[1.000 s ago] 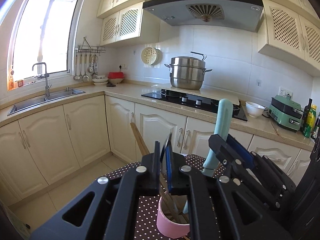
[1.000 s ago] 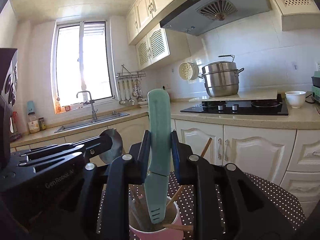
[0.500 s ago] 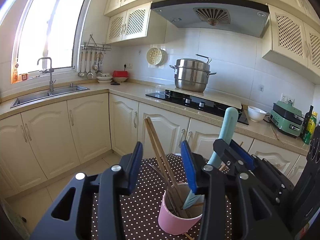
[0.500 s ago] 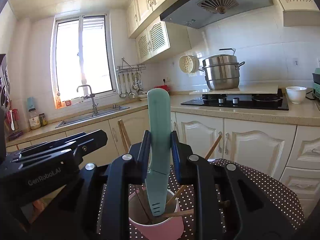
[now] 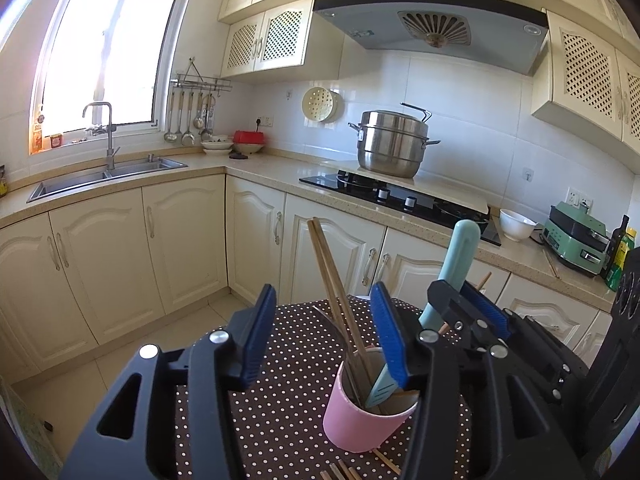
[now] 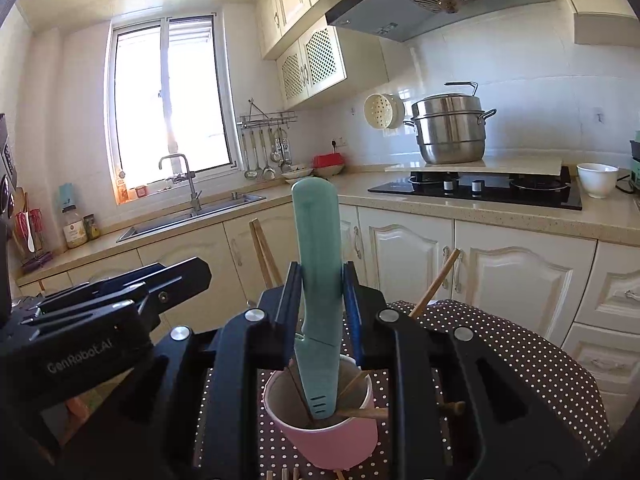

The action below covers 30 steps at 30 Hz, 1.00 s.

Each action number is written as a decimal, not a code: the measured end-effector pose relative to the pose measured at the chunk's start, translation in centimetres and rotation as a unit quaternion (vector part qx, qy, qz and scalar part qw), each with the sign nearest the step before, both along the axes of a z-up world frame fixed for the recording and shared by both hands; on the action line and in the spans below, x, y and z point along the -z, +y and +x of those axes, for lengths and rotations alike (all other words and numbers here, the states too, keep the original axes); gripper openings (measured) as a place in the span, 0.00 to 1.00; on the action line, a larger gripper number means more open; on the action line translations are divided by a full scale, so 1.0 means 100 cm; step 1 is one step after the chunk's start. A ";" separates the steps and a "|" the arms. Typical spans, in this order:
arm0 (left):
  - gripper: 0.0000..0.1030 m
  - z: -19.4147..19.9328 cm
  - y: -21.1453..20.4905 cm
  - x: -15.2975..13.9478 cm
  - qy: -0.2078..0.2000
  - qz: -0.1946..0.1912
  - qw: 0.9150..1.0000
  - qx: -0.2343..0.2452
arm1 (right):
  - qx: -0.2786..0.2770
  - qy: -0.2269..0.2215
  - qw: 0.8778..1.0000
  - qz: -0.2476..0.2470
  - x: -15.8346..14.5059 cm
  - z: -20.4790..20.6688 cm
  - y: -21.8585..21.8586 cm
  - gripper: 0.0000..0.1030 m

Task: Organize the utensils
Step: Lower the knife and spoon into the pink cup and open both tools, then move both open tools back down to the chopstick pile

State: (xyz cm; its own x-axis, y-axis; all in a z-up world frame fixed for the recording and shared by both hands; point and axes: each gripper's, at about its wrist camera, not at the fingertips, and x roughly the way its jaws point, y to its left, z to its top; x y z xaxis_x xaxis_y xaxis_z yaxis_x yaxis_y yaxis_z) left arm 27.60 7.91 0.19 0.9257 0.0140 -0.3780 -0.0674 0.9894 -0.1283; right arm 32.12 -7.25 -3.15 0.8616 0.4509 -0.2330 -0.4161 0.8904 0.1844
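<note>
The right tool (image 6: 318, 300) is clamped on the handle of the teal knife (image 6: 318, 280), pads pressing on both flat sides just above where the handle meets the sheathed blade. The knife's long axis runs nearly upright between the pads, handle end above the tool and blade end below it, and the blade tip already reaches down past the rim of the pink cup (image 6: 320, 428), which sits directly under and slightly ahead of the tool on the dotted tabletop (image 6: 520, 360). So the drop that seems to come next turns on that one alignment: the cup mouth lies straight below the blade, and letting go there should stand the knife inside with little sideways travel needed. The left tool (image 5: 322, 320) stands apart with its jaws spread, having just been opening, and nothing is pressed between its pads; the chopsticks (image 5: 332, 280) rise slantwise through the gap without touching either pad, their lower ends in the same cup and their tops leaning away to the tool's left. Of the two, the right tool is the nearer to the job, being directly over the cup. More chopsticks lean or lie across the cup's far side, and a few loose ones lie on the tabletop at the tool's near edge.
</note>
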 end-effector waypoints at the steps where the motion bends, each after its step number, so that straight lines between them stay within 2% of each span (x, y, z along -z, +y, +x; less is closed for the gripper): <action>1: 0.49 -0.002 0.001 0.001 0.000 0.000 1.000 0.000 | 0.000 0.003 1.000 -0.001 0.000 0.000 0.000 0.21; 4: 0.50 -0.005 0.001 0.001 0.002 0.000 1.000 -0.001 | 0.003 0.004 1.000 -0.006 0.000 -0.003 0.000 0.22; 8: 0.50 -0.010 0.004 0.002 0.005 -0.007 1.000 -0.002 | 0.010 0.005 1.000 -0.005 -0.003 -0.007 -0.003 0.35; 15: 0.51 -0.026 0.005 -0.006 -0.003 -0.008 1.000 -0.001 | 0.013 -0.004 1.000 -0.009 -0.010 -0.021 -0.005 0.37; 23: 0.54 -0.047 -0.003 -0.016 -0.017 -0.010 1.000 0.001 | 0.018 -0.022 1.000 -0.008 -0.026 -0.040 -0.013 0.45; 30: 0.55 -0.068 -0.013 -0.017 -0.015 -0.018 1.000 0.015 | 0.024 -0.032 0.999 -0.019 -0.035 -0.062 -0.023 0.47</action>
State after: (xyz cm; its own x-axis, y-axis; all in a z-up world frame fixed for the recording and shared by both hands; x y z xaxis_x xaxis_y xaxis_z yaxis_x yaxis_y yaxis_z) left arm 20.81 6.64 1.89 0.9365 -0.0266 -0.3497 -0.0335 0.9858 -0.1647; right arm 25.89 -9.54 0.32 0.8962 0.3999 -0.1924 -0.3819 0.9158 0.1244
